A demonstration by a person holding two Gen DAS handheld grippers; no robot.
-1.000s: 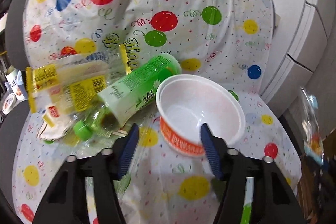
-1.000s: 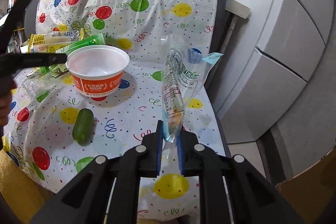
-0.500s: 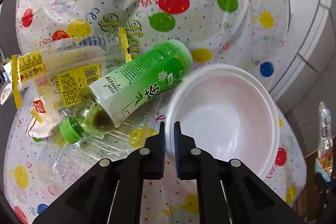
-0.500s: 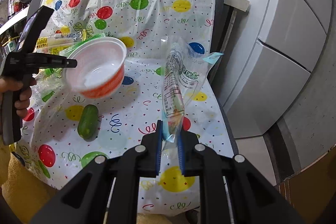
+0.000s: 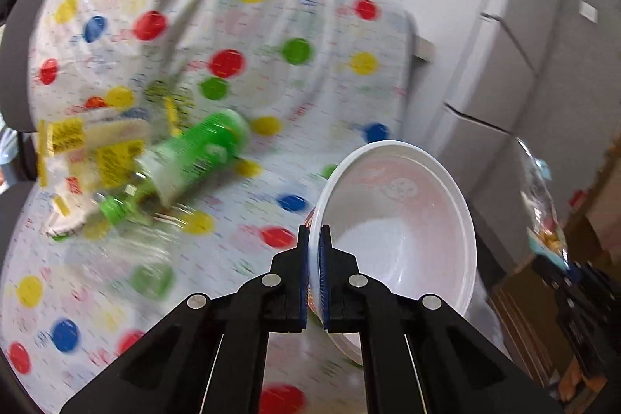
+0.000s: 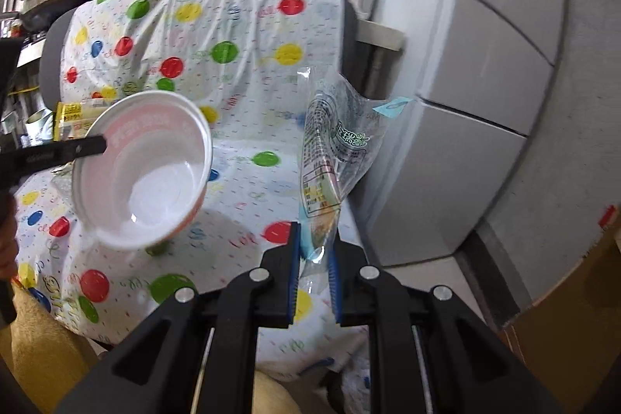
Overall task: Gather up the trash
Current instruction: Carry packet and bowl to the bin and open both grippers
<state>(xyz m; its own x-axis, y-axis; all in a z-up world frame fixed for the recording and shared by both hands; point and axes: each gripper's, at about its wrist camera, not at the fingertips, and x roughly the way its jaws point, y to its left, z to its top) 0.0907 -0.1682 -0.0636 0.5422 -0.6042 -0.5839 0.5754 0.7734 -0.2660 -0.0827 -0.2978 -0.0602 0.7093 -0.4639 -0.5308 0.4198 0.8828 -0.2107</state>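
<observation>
2 grippers: each is clamped on 1 piece of trash.
Left gripper (image 5: 314, 247): jaws nearly together, pinching the near rim of the bowl (image 5: 399, 216); one finger sits inside the wall, the other outside.
Bowl: white inside, orange outside, tipped on its side with the mouth facing the left wrist camera and lifted above the spotted cover (image 5: 271, 26); the right wrist view shows it (image 6: 143, 169) hanging in the air off the left gripper's finger (image 6: 66, 152).
Right gripper (image 6: 313, 247): jaws narrowly apart, squeezing the lower end of a clear plastic bag (image 6: 333, 150), which stands up from the fingers.
Bag: printed with a green logo and a label panel, with a pale blue tab at its upper right corner; it is held above the right edge of the cover, in front of grey cabinet fronts (image 6: 485, 64).
Other trash: 1 green bottle (image 5: 186, 158) lies on its side on the cover, cap toward the camera, touching a yellow-printed wrapper (image 5: 93, 146) at its left.
Hard to make out: the left wrist view is smeared by motion, so the print on the bottle and wrapper cannot be read.
Cut off: in the right wrist view the bowl hides most of the wrapper (image 6: 71, 113) and all of the bottle; the bag's lowest end is lost between the jaws.
</observation>
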